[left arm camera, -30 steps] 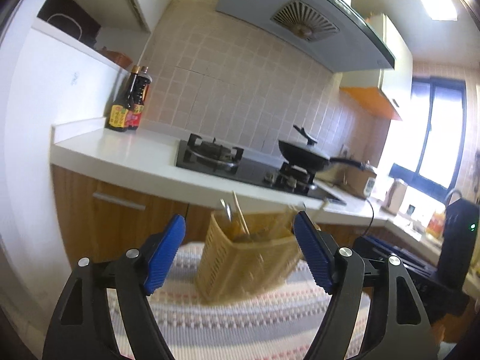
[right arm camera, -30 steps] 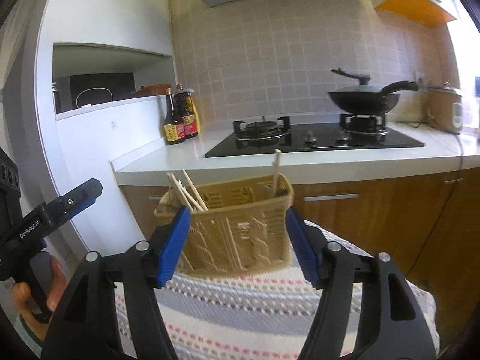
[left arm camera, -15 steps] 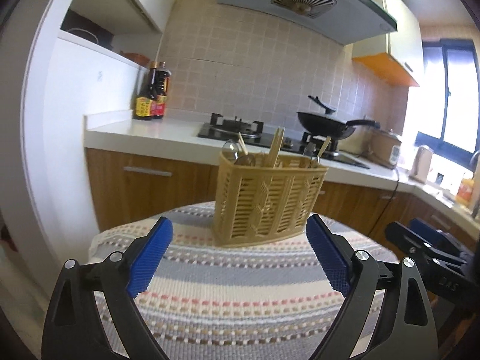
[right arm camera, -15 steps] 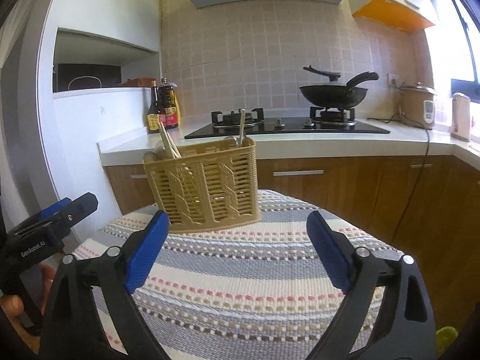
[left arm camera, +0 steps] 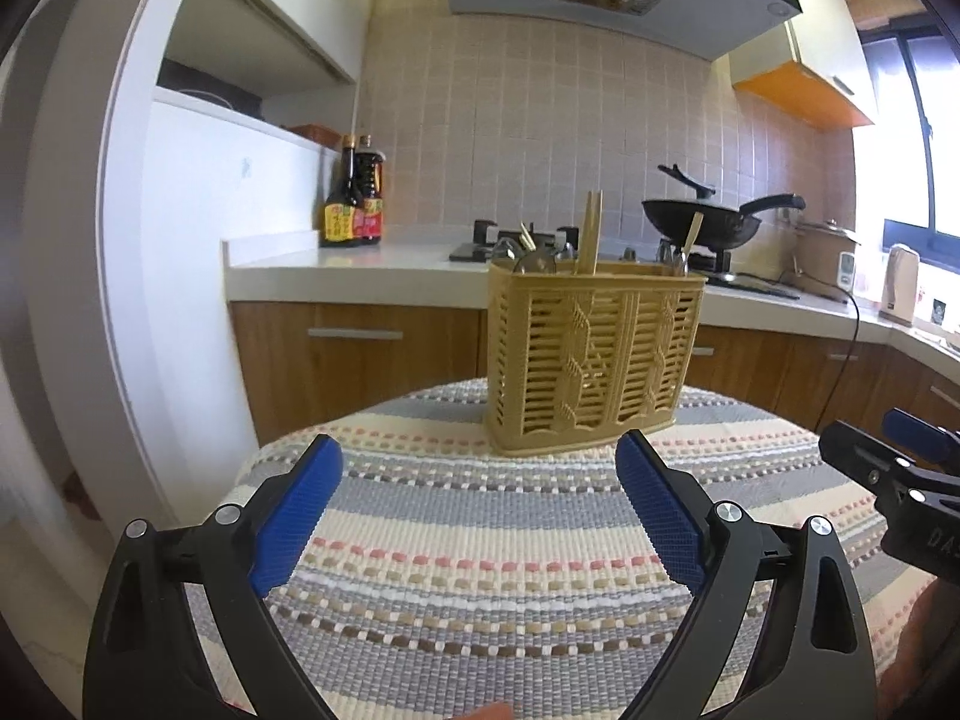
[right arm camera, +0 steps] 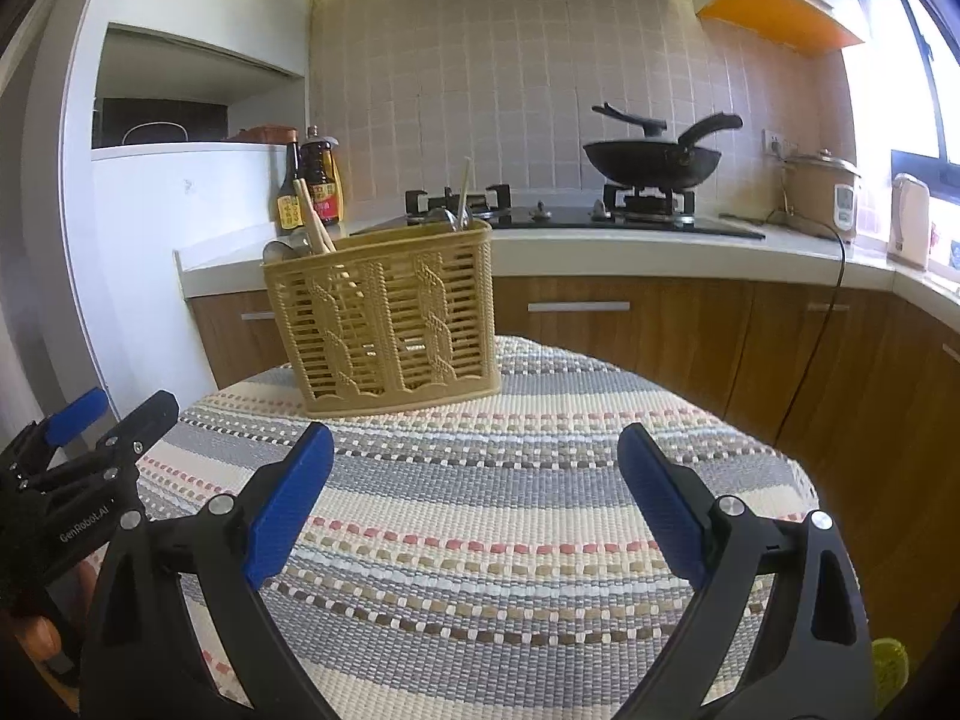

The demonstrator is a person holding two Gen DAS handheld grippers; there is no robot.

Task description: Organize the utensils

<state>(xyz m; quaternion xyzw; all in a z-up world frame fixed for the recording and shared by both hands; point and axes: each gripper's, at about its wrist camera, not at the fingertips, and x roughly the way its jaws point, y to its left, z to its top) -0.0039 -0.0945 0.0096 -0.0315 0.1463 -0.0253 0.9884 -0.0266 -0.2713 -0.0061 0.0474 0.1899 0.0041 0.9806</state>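
Striped woven mat point(left arm camera: 480, 546): spread beneath both sets of fingers.
Yellow slatted utensil basket point(left arm camera: 591, 360): upright on the mat's far part, ahead of the left gripper point(left arm camera: 480, 516) between its fingertips' lines; ahead and left of the right gripper point(right arm camera: 477, 501).
Left gripper: blue pads point(left arm camera: 294, 516) wide apart, holding nothing.
Right gripper: blue pads point(right arm camera: 657, 507) wide apart, holding nothing.
Chopsticks point(left arm camera: 591, 234): standing in the basket, tips above its rim.
Spoons point(left arm camera: 537, 261): bowls showing at the basket's left end.
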